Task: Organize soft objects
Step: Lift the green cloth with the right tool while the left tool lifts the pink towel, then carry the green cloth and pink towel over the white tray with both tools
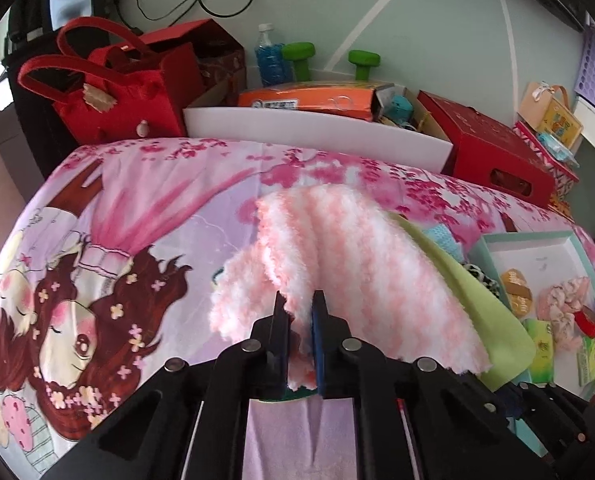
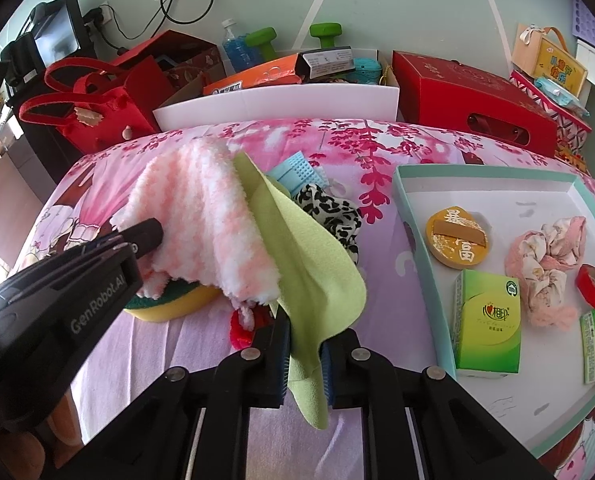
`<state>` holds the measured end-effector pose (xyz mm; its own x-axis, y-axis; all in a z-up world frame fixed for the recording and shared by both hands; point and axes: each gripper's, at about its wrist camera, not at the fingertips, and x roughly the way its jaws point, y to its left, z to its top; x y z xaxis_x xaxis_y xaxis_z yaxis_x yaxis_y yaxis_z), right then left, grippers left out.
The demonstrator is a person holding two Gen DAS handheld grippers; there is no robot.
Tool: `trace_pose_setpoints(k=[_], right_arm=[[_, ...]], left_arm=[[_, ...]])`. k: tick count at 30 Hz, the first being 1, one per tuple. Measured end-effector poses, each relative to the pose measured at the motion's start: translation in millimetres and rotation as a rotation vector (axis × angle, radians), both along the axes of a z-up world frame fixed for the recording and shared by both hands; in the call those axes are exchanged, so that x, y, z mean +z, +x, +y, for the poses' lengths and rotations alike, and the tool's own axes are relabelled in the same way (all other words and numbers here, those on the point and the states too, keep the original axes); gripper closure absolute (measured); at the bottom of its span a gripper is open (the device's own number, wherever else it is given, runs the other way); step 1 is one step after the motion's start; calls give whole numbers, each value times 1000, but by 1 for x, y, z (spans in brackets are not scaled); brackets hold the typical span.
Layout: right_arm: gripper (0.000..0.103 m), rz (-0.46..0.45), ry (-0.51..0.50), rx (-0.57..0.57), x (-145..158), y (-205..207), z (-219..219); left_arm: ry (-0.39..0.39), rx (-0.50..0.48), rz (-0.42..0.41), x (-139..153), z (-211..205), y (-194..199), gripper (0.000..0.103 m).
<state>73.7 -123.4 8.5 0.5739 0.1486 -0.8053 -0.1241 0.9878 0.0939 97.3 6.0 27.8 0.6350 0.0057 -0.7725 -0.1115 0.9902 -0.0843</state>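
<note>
The left claw (image 1: 300, 312) was clamped narrow on the near edge of the fluffy pink-and-white cloth (image 1: 337, 248), which spread away ahead of it over the cartoon-printed bedsheet (image 1: 137, 208). The right claw (image 2: 305, 344) was pinched on a corner of the lime-green cloth (image 2: 317, 264); that cloth rose from between its pads and ran ahead and to its left, tucked under the fluffy one. A yellow sponge with a green top (image 2: 169, 304) lay ahead-left of the right claw, beneath the fluffy cloth, and a red fuzzy item (image 2: 241, 330) sat just left of its fingers. A black-and-white patterned fabric (image 2: 333, 216) and a blue waffle cloth (image 2: 297, 172) lay further ahead. To the right claw's right stood a teal-rimmed tray (image 2: 405, 200) holding a pink scrunchie (image 2: 545, 260) and tissue packs (image 2: 487, 320).
</note>
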Motion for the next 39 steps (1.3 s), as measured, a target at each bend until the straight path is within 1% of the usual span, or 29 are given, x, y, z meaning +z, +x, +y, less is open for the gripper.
trace_pose_setpoints(k=[5, 12, 19, 23, 30, 34, 39], right_arm=[[92, -12, -7, -13, 2, -1, -2], [95, -61, 12, -41, 17, -4, -11], [96, -144, 23, -52, 38, -12, -16], [96, -214, 37, -63, 56, -18, -21], [96, -269, 48, -85, 74, -23, -29], [96, -318, 64, -105, 87, -32, -39], [96, -348, 74, -123, 97, -37, -48]], left_arm=[[-48, 14, -24, 5, 5, -3, 95], [-97, 53, -138, 37, 19, -20, 96], [-106, 75, -237, 67, 30, -37, 96], [-99, 83, -290, 83, 34, -47, 96], [-92, 79, -338, 98, 35, -58, 96], [-93, 77, -369, 107, 34, -65, 96], [-93, 74, -377, 110, 33, -67, 96]])
